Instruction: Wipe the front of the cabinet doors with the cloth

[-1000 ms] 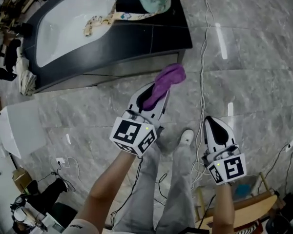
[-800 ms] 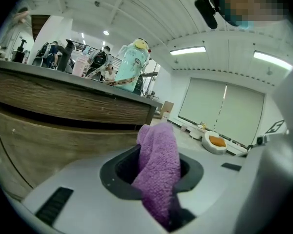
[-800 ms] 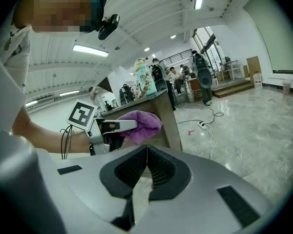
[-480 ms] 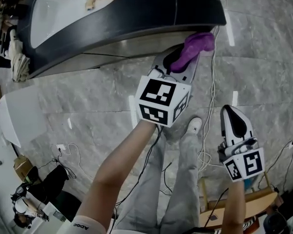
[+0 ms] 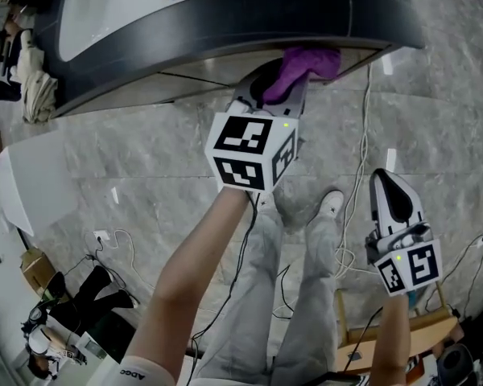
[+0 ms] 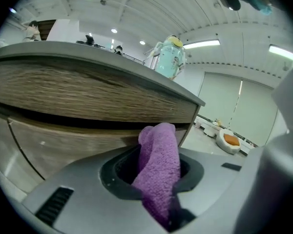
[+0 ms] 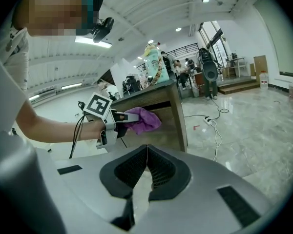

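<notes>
Because the cloth (image 5: 306,64) must rub flat, my left gripper (image 5: 275,87) pinches its tail and pushes the loose bunch at the cabinet door (image 6: 63,145), high under the countertop (image 5: 249,14). My right gripper (image 7: 146,155), jaws together on nothing, hangs low, well apart. The basin (image 5: 97,22) shows only a pale scrap at its far rim.
</notes>
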The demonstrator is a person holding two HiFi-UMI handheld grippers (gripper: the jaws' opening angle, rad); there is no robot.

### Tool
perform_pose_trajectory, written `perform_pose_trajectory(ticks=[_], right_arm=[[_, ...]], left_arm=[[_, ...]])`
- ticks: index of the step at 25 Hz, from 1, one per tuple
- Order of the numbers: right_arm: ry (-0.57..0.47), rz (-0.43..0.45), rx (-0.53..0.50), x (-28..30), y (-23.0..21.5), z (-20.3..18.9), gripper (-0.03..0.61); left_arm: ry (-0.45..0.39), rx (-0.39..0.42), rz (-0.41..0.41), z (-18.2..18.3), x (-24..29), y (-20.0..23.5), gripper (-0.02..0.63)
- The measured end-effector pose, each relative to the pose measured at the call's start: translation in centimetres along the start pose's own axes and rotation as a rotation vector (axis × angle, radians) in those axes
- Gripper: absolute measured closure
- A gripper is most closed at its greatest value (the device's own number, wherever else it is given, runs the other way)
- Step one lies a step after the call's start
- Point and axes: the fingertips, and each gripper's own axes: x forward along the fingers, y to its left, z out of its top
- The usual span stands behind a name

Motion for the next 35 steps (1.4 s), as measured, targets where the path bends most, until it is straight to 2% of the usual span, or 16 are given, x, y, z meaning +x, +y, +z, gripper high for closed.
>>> perform_pose_trajectory(ticks=[7,17,24,27,29,32,35], right_arm=[[0.035,0.041,-0.039,3.1,3.8,0.1,0.552],[0.072,0.12,-0.098,8.1,10.3,1.0,0.552],[0.054,0.176,-0.109,9.3,13.2,2.5,0.552],[0.053,0.197,-0.104,9.2,12.5,2.3,0.552],[0.059,0.199,-0.099,8.6,11.2,1.9,0.552],[0.069,0.213,-0.102,6.5,8.6,1.6,0.552],[0.093,0.209,-0.113,3.9,4.6,1.5,0.552]], left_arm=[[-0.008,0.002,0.059,-0.1,-3.8,5.9,0.514],[-0.011,-0.055,0.192,-0.7,-10.1,16.2,0.514],[-0.014,-0.115,0.299,-1.2,-13.4,20.4,0.514],[-0.021,-0.143,0.339,-2.1,-14.2,20.5,0.514],[-0.011,-0.125,0.353,-2.9,-14.4,19.3,0.514],[-0.004,-0.094,0.353,-4.2,-14.7,15.5,0.514],[-0.006,-0.1,0.299,-5.3,-12.7,9.7,0.514]])
